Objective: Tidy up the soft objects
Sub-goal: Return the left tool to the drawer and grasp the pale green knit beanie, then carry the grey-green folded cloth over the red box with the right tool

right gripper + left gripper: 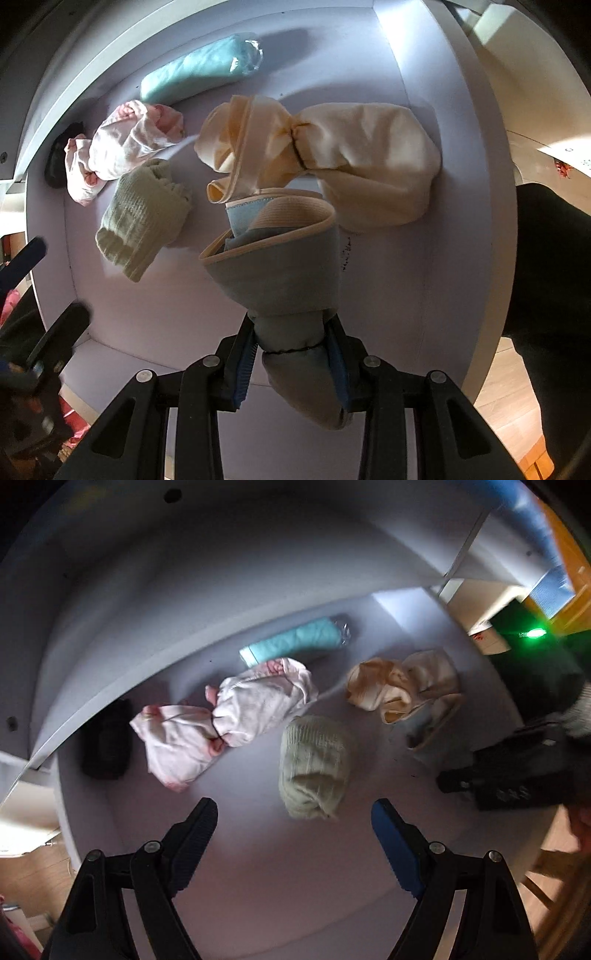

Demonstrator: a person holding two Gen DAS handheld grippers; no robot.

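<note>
Now the right gripper is clamped on the grey-blue garment (cream-edged), while the left gripper hangs spread wide near the green knit bundle.

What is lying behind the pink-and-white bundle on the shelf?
Behind the pink-and-white bundle a teal roll lies along the back wall, its plastic-wrapped end to the right. A dark item sits beside the bundle's left end; what it is cannot be told.

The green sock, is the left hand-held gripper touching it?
Apart. The left wrist view shows the left hand-held gripper open, with bare shelf between its fingertips and the green sock.
</note>
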